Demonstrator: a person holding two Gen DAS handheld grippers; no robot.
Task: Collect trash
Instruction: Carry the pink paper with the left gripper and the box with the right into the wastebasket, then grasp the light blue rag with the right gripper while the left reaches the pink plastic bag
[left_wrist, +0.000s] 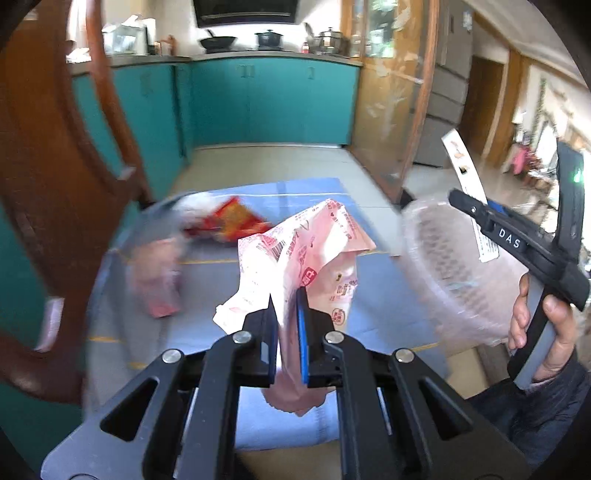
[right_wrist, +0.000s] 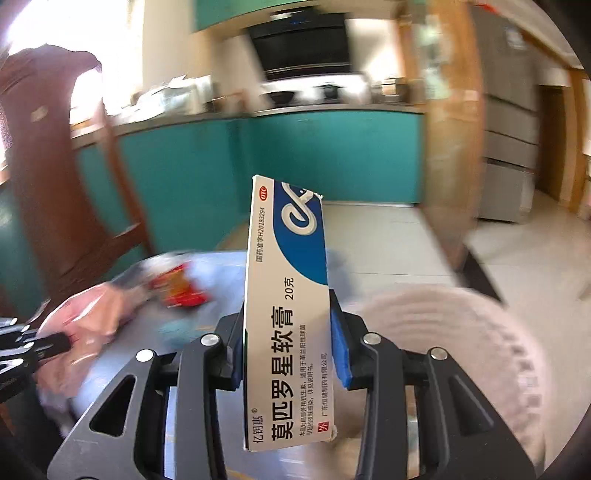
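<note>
The left gripper (left_wrist: 283, 295) is clenched on a crumpled pink and white printed plastic wrapper (left_wrist: 306, 258). The wrapper's gathered middle is pinched between the two blue-padded fingers, its wide upper part fans out above and ahead of the fingertips, and a pink tail hangs down behind them, all held clear above the blue cloth-covered table (left_wrist: 369, 206).

The right gripper (right_wrist: 286, 314) grasps a long white and blue cardboard ointment box (right_wrist: 288, 295). The box stands nearly upright between the fingers, which press on its two narrow edges at about mid-length, so its blue-printed end sticks out well past the fingertips and its lower end reaches back toward the camera. In the left wrist view this same box shows as a white strip held by the right gripper, with a person's hand (left_wrist: 543, 325) on the handle.

Just beside and below the right gripper sits a translucent pinkish ribbed basket (left_wrist: 454, 266), blurred. Farther back on the table lie a red and yellow snack packet (left_wrist: 232, 221) and a blurred pink wrapper (left_wrist: 159, 280), both well apart from either gripper.
</note>
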